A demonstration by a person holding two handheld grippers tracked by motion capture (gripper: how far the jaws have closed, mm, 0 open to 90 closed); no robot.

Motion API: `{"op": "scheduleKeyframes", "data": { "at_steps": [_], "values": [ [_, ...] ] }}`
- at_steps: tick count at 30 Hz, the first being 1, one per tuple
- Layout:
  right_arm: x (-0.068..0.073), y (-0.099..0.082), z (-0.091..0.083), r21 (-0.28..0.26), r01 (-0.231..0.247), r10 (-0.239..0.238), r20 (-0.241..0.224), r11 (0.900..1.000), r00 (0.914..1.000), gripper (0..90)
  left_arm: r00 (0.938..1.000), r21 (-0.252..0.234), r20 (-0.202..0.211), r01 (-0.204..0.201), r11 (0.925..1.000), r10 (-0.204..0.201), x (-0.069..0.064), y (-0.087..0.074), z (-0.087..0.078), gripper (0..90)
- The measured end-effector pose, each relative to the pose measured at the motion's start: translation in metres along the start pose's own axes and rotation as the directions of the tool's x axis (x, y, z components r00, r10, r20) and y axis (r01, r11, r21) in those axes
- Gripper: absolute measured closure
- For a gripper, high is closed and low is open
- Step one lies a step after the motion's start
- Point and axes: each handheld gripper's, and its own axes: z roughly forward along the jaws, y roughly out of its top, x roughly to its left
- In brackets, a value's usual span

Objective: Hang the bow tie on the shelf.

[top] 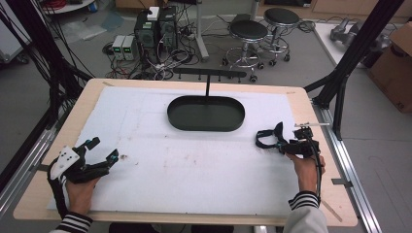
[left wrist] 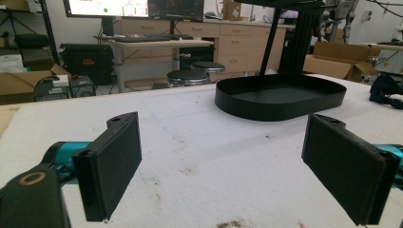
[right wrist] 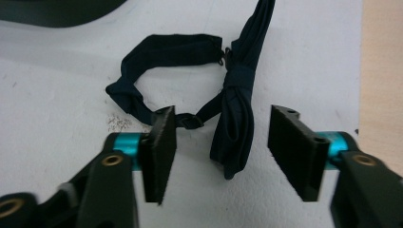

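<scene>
Right gripper view has the right tongs (right wrist: pixel 221 152) spread astride one dark bow tie (right wrist: pixel 233 118) at frame centre, pads not yet touching it. Nothing is lifted; one black tray (top: pixel 206 113) sits empty, upper middle of the desk (top: pixel 194 170). Left tongs (left wrist: pixel 221 161) gape idle.

Grey floor (top: pixel 301 73) beyond the wooden counter (top: pixel 48 184). Two black round stools (top: pixel 248 30) stand near computer towers (top: pixel 156 26) amid tangled cables. Cardboard boxes (top: pixel 396 68) sit right; wooden cabinets (left wrist: pixel 228 40) line the far wall.
</scene>
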Motion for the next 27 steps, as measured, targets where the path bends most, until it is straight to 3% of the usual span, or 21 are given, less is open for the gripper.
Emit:
{"op": "scheduleKeyframes", "data": {
  "at_steps": [11, 12, 16, 21, 27],
  "values": [
    [-0.0015, 0.0, 0.0072, 0.059, 0.018, -0.021, 0.048, 0.9981, 0.9986, 65.5, 1.0, -0.001, -0.001, 0.007, 1.0, -0.007, 0.0002, 0.0, 0.0002, 13.5],
    [-0.0009, 0.0005, 0.007, 0.059, 0.014, -0.017, 0.049, 0.9982, 0.9987, 73.7, 1.0, -0.001, -0.001, 0.006, 1.0, -0.006, 0.0001, 0.0, 0.0002, 13.4],
    [-0.0005, 0.0011, 0.0057, 0.057, 0.002, -0.005, 0.058, 0.9984, 0.9983, 81.0, 1.0, -0.002, 0.0, 0.008, 1.0, -0.008, 0.0002, -0.0001, 0.0002, 13.5],
    [-0.0003, 0.0008, 0.0039, 0.05, -0.019, 0.015, 0.066, 0.9986, 0.9977, 83.2, 1.0, 0.0, 0.0, 0.007, 1.0, -0.007, 0.0004, 0.0, 0.0003, 13.5],
    [0.0039, 0.0016, -0.001, 0.01, -0.001, 0.0, 0.07, 0.9999, 0.9976, 83.9, 1.0, 0.0, -0.001, 0.008, 1.0, -0.008, 0.0003, -0.0001, 0.0003, 13.4]
  ]
}}
